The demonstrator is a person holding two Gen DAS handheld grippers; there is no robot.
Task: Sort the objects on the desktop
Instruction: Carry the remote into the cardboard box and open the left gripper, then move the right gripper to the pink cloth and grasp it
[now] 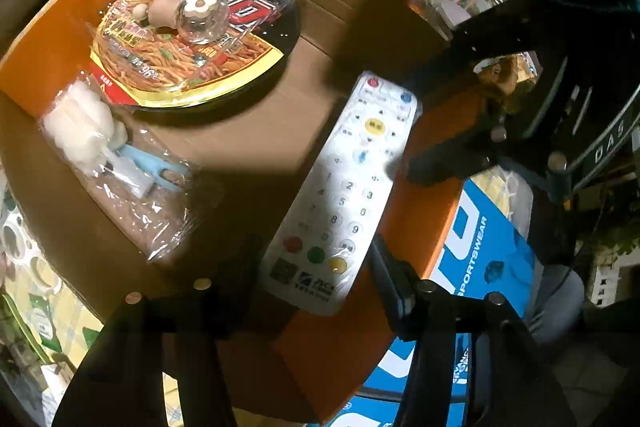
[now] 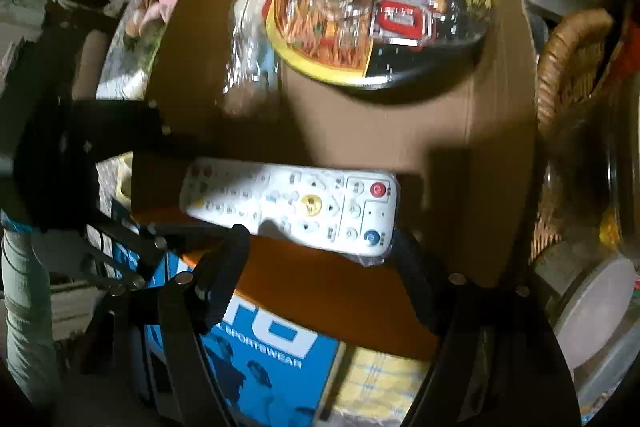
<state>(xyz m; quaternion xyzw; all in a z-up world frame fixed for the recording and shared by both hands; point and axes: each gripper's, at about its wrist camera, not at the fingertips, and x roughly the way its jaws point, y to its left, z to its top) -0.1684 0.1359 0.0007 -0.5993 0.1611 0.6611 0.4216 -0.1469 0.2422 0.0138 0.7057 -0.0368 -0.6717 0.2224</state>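
Remote control [image 1: 340,195]: laid across the orange edge of the cardboard box [image 1: 256,131], partly inside, partly on the rim, so both ends can be reached.
Left gripper [image 1: 316,267]: jaws parted either side of the remote's lower end; pad contact cannot be told.
Right gripper [image 2: 320,247]: jaws parted around the power-button end, no clamping seen.
Box contents: noodle bowl [image 1: 192,39] and bagged brush [image 1: 116,155] are kept at the far side, probably as sorted items.

Wore black two-finger grippers, left gripper [image 1: 310,267] and right gripper [image 2: 320,251]. Showed ribbed black fingers [image 2: 224,267], flat black linkage bars behind them, and round silver screw heads [image 2: 184,278] at the pivots. Carried no visible cables.
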